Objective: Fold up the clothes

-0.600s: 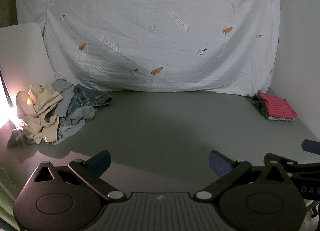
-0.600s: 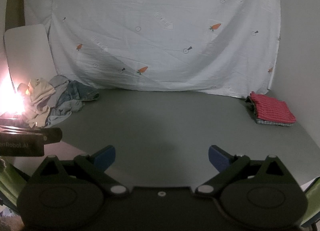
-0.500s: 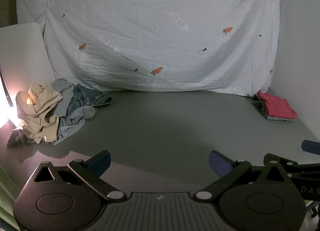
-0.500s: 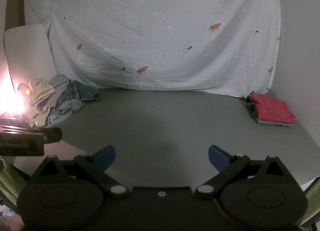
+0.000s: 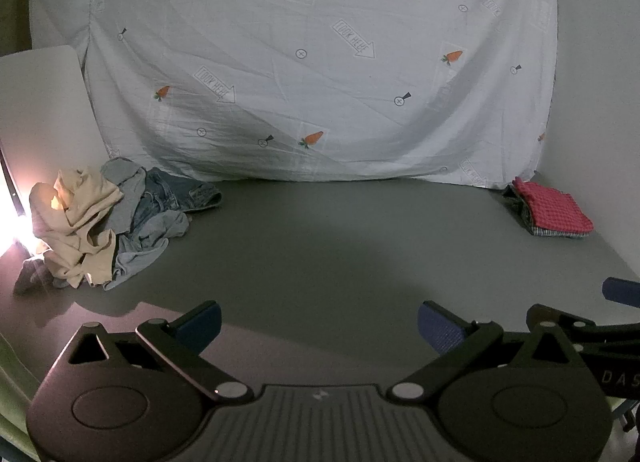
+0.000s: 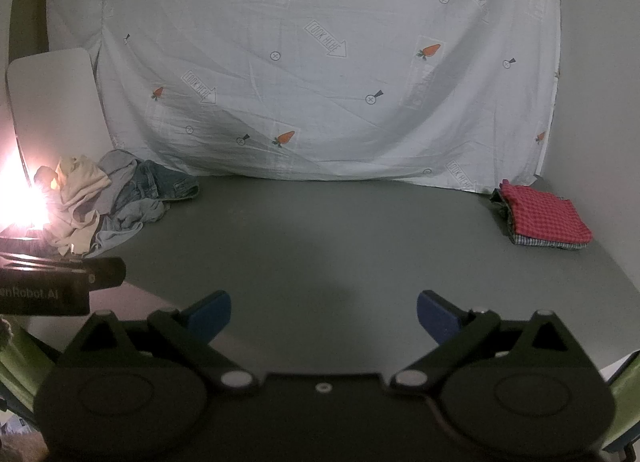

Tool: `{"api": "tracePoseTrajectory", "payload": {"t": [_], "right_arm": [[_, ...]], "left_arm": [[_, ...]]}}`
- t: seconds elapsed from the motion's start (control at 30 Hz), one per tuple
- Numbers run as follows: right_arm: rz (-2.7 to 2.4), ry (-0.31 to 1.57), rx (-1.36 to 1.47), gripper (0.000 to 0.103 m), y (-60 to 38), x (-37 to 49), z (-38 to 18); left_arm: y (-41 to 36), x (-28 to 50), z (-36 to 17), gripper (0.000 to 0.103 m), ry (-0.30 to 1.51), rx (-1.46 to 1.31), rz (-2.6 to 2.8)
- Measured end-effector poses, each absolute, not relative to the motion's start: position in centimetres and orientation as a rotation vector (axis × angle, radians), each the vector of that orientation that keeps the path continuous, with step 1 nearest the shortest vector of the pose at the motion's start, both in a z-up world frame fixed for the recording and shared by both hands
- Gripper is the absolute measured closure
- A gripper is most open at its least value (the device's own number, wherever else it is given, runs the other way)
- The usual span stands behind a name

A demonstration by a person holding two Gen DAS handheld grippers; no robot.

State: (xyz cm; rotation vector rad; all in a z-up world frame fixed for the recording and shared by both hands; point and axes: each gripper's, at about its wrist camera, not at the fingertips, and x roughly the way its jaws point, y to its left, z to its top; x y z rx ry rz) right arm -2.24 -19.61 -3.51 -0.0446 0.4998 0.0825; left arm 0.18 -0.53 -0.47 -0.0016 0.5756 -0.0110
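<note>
My left gripper [image 5: 318, 324] hangs over the near edge of the grey bench [image 5: 320, 246], its blue-padded fingers [image 5: 202, 320] spread wide with only bare surface between them. My right gripper [image 6: 324, 312] is the same: fingers [image 6: 436, 312] fully apart, gripping nothing, tilted down toward the bench.

The clothes waiting to be folded lie in a rumpled pile [image 5: 108, 221] at the far left of the bench, well away from both sets of fingers. In it a cream garment [image 5: 76, 217] sits on the left, against pale blue pieces and a pair of jeans [image 5: 176, 191] that spreads toward the back (a bright lamp glare just left of the heap washes out its edge). At the far right, near the wall, a neat folded stack [image 6: 544, 217] rests with a red checked piece on top and a blue-and-white checked one below it.

Behind the bench hangs a pale sheet [image 5: 320, 61] printed with carrots and arrows. A white board [image 5: 40, 101] leans at the left. In the left view, part of my right gripper shows at the right edge.
</note>
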Motion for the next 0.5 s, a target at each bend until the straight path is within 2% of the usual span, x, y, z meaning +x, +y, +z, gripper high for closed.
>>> {"api": "tracePoseTrajectory", "payload": {"t": [0.5], "right_arm": [[0.086,0.495,-0.046,0.002,-20.12,-2.22,-3.86]], "left_arm": [[-0.52,0.24,-0.59,0.000,0.576,-0.007,-0.009]]}}
